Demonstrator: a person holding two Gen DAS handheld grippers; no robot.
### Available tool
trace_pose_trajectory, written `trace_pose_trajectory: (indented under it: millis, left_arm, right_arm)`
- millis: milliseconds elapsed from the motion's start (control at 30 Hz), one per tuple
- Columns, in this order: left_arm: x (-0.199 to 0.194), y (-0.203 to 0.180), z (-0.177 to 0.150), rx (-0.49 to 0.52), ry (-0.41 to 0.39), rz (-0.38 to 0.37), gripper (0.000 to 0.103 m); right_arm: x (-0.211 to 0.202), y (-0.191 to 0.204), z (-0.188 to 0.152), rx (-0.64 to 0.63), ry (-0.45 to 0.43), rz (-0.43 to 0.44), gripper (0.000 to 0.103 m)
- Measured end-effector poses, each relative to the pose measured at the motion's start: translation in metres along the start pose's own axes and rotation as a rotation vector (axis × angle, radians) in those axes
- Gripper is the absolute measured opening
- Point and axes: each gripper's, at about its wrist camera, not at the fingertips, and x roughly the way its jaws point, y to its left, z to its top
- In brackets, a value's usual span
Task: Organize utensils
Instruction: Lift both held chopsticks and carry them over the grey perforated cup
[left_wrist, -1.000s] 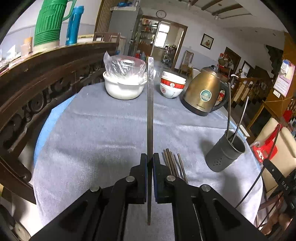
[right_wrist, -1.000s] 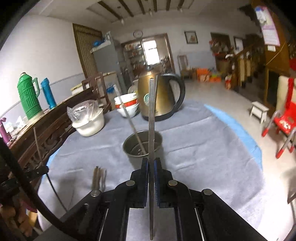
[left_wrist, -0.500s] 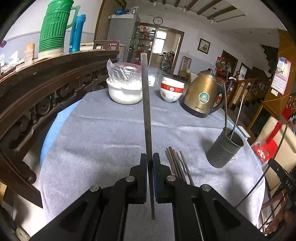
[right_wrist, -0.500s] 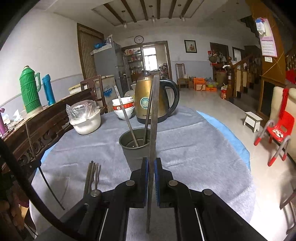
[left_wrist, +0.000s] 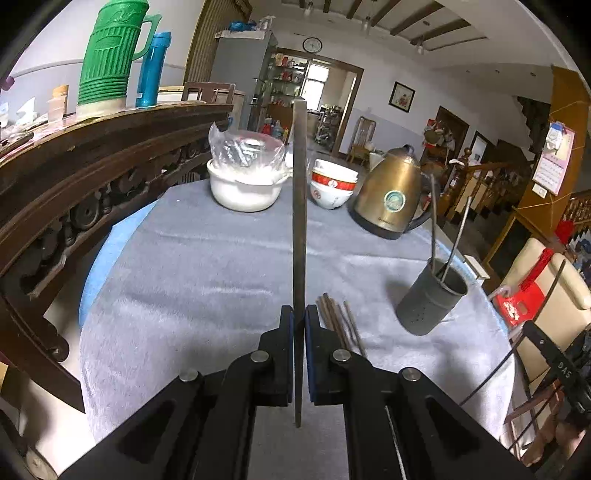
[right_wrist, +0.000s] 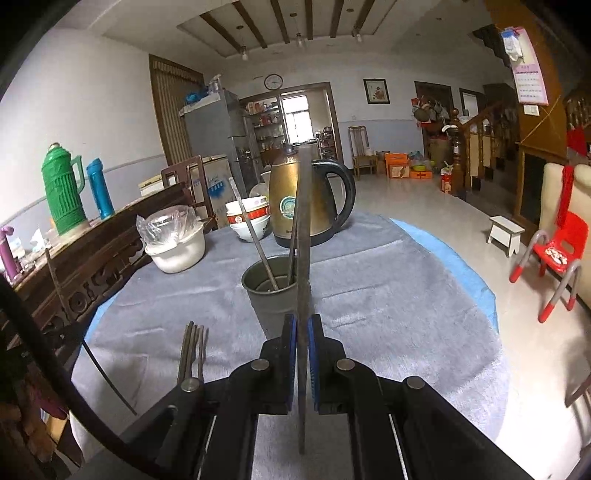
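My left gripper is shut on a metal chopstick that stands upright between its pads, above the grey cloth. My right gripper is shut on another metal chopstick, just in front of the grey utensil cup. The cup holds two chopsticks and also shows at the right of the left wrist view. Several loose chopsticks lie on the cloth just right of the left gripper; they show in the right wrist view at the lower left.
A gold kettle, stacked red-and-white bowls and a white bowl with a plastic bag stand at the far side of the round table. A carved wooden bench back runs along the left. A red child's chair stands on the floor at right.
Both grippers have tilted and drawn back a little with their chopsticks. The right gripper has come lower and closer to the cup, which now sits directly behind its chopstick.
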Motion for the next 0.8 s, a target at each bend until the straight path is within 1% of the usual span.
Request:
trace_pose_trajectory:
  millis: [133, 233, 300, 533, 633, 733, 800]
  left_arm:
    - [-0.009, -0.007, 0.009, 0.011, -0.010, -0.006, 0.006]
    - [-0.020, -0.014, 0.021, 0.007, -0.026, -0.030, 0.006]
    - [-0.031, -0.020, 0.032, 0.007, -0.051, -0.061, 0.006]
    - [-0.061, -0.062, 0.079, 0.017, -0.115, -0.230, 0.006]
    - [-0.061, -0.085, 0.098, 0.022, -0.130, -0.293, 0.006]
    - [-0.051, -0.107, 0.115, 0.018, -0.159, -0.329, 0.006]
    - [-0.036, -0.120, 0.124, 0.013, -0.162, -0.337, 0.006]
  right_arm:
    - [-0.008, -0.003, 0.006, 0.016, -0.018, 0.014, 0.007]
    - [-0.015, -0.008, 0.018, 0.029, -0.040, 0.028, 0.007]
    - [-0.021, -0.012, 0.030, 0.049, -0.065, 0.043, 0.007]
    - [-0.051, -0.022, 0.080, 0.097, -0.201, 0.079, 0.007]
    - [-0.056, -0.026, 0.102, 0.122, -0.251, 0.093, 0.007]
    - [-0.053, -0.027, 0.122, 0.135, -0.297, 0.102, 0.007]
    - [-0.046, -0.029, 0.134, 0.147, -0.313, 0.107, 0.007]
